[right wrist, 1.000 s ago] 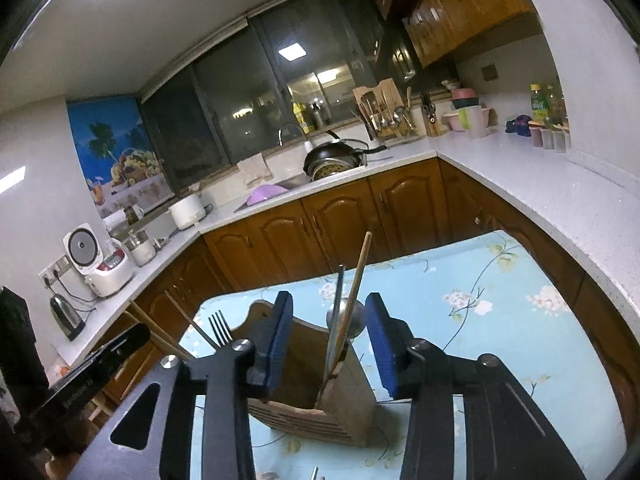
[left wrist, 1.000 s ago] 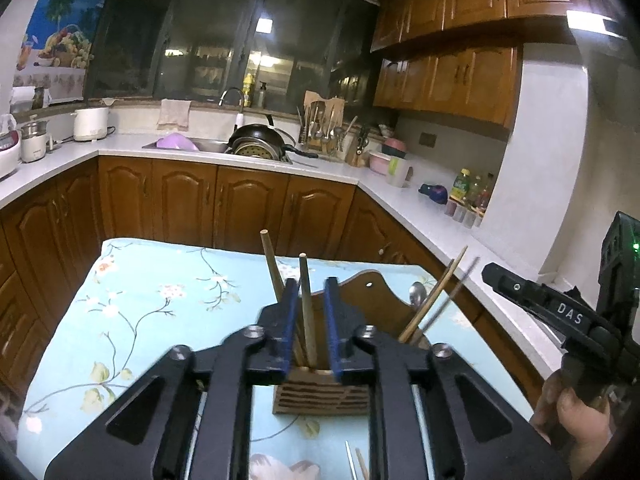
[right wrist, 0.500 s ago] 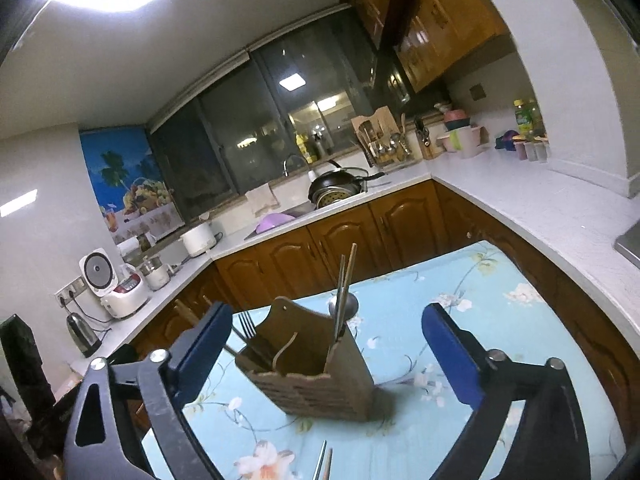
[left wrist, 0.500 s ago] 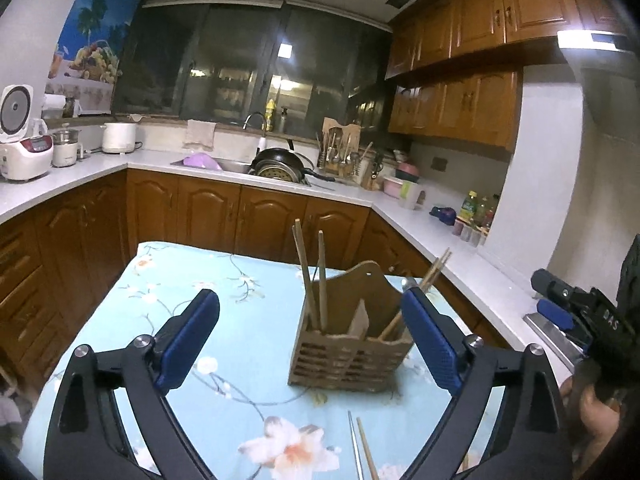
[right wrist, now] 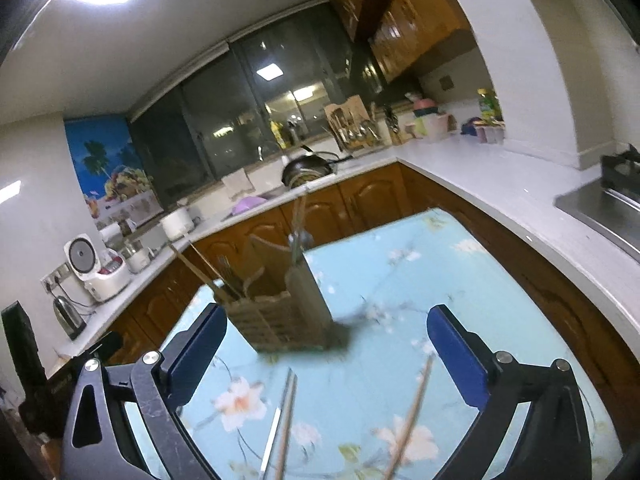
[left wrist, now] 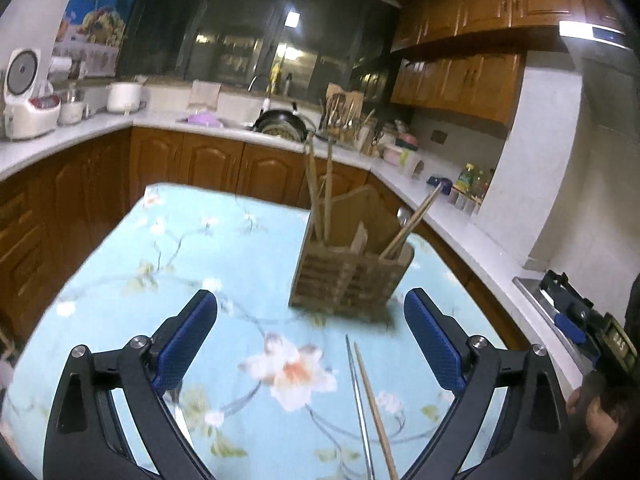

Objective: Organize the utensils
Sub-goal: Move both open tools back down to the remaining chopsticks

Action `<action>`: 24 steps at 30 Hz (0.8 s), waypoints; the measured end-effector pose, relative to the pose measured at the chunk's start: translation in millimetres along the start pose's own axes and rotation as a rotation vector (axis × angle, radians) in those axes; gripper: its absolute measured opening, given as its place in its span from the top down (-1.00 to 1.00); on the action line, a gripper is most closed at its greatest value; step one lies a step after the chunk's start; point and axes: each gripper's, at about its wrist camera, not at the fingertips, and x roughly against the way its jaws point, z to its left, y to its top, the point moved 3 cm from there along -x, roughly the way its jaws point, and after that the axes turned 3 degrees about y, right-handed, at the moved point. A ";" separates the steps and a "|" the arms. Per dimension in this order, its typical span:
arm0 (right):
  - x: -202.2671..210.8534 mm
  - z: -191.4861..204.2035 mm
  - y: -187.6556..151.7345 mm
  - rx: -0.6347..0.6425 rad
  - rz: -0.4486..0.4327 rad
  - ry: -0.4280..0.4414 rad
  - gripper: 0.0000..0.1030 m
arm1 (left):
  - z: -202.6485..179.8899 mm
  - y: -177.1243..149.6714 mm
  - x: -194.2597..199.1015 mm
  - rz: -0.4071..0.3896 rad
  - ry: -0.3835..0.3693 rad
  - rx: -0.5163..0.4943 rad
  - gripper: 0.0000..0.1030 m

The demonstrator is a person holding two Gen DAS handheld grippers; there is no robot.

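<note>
While both tongs are standing wide and gripping nothing, left tongs (left wrist: 310, 344) and right tongs (right wrist: 326, 356) are backing off from the wooden utensil caddy (left wrist: 350, 276) on the floral bench (left wrist: 192, 256). Chopsticks now standing inside; loose chopsticks (left wrist: 370, 404) are lying nearer, awaiting collection.

A pale turquoise tablecloth printed with white-and-orange blossoms and olive twigs (left wrist: 248, 256) covered the table. The slatted brown wooden utensil holder (left wrist: 348, 280) looked tan, perhaps bamboo. Both black grippers wore ribbed royal-blue pads (left wrist: 184, 344). The arched wooden cabinet doors (right wrist: 372, 200) were honey-brown.
</note>
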 end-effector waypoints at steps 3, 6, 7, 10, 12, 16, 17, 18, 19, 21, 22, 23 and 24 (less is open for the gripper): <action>5.9 -7.0 -16.2 0.009 0.027 -0.029 -0.97 | 4.7 -16.0 -1.9 0.033 0.002 0.014 -0.88; 11.3 -15.0 -34.5 0.013 0.045 -0.061 -0.97 | 6.7 -29.4 -4.0 0.058 0.005 0.018 -0.88; 12.0 -17.6 -40.3 0.011 0.053 -0.067 -0.97 | 6.4 -33.6 -5.3 0.068 0.007 0.016 -0.88; 10.9 -27.4 -56.9 -0.008 0.081 -0.088 -0.97 | 4.2 -47.1 -9.0 0.095 0.014 0.007 -0.88; 10.1 -33.1 -65.7 -0.021 0.094 -0.097 -0.97 | 2.6 -58.0 -12.2 0.123 0.010 0.005 -0.88; 2.8 -43.7 -80.3 -0.039 0.130 -0.121 -0.97 | -2.4 -73.6 -18.4 0.165 0.015 -0.021 -0.88; 2.0 -45.0 -82.1 -0.040 0.133 -0.125 -0.97 | -4.0 -76.9 -20.5 0.177 0.018 -0.031 -0.88; 1.3 -46.3 -83.9 -0.039 0.135 -0.127 -0.97 | -5.7 -80.2 -23.1 0.191 0.021 -0.040 -0.88; -0.1 -46.9 -84.9 -0.037 0.138 -0.129 -0.97 | -7.1 -81.3 -25.2 0.200 0.022 -0.045 -0.88; -2.5 -48.3 -87.5 -0.034 0.145 -0.133 -0.97 | -8.7 -84.7 -29.5 0.220 0.024 -0.053 -0.88; -3.7 -48.5 -88.3 -0.033 0.148 -0.133 -0.97 | -9.4 -86.0 -31.8 0.229 0.026 -0.056 -0.87; -4.8 -48.5 -88.1 -0.032 0.150 -0.133 -0.97 | -9.8 -87.3 -34.2 0.237 0.027 -0.060 -0.87; -5.5 -49.1 -89.0 -0.030 0.153 -0.135 -0.97 | -10.4 -88.6 -37.1 0.248 0.029 -0.062 -0.87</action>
